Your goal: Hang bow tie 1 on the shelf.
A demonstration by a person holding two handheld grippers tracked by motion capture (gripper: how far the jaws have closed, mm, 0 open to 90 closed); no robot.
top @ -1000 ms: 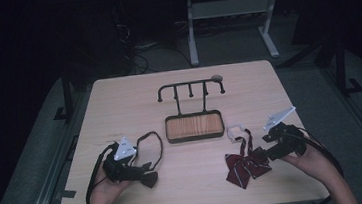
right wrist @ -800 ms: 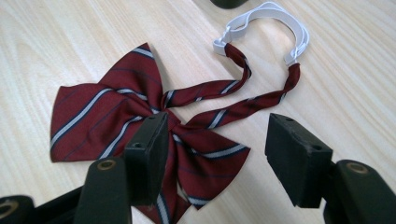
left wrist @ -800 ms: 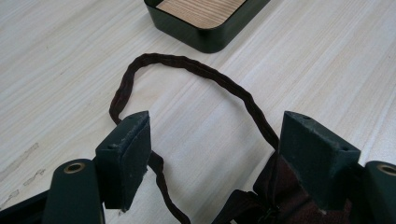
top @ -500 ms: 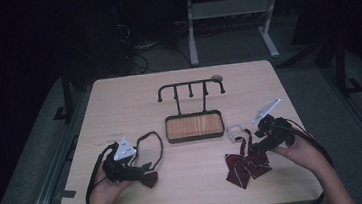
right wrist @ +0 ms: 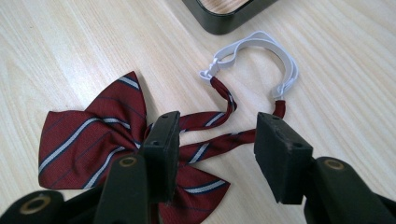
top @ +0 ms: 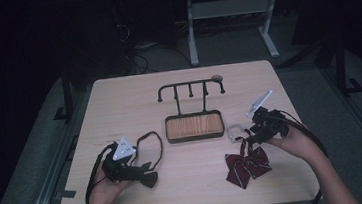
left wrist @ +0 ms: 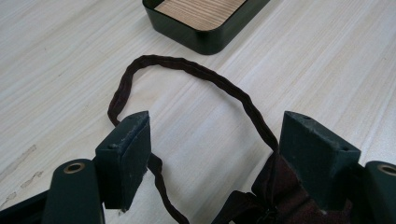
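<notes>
A red striped bow tie (top: 247, 164) (right wrist: 100, 130) lies at the front right of the table, its straps ending in a white elastic loop (right wrist: 261, 56) (top: 233, 129). My right gripper (top: 256, 132) (right wrist: 215, 149) stands open low over those straps, one jaw on each side, nothing held. At the front left lies a dark brown bow tie (top: 147, 176) with a looped strap (left wrist: 196, 84) (top: 153, 140). My left gripper (top: 138, 172) (left wrist: 212, 154) is open over its knot, the strap curving out between the jaws.
A dark tray with a wooden floor (top: 194, 126) (left wrist: 205, 16) (right wrist: 224, 11) stands mid-table. Above it rises a black rack with several pegs (top: 190, 88). Bare wood lies between the two ties. A desk frame (top: 231, 17) stands on the floor beyond the table.
My right gripper has moved left and forward from the table's right side onto the red tie's straps. The left gripper has stayed put.
</notes>
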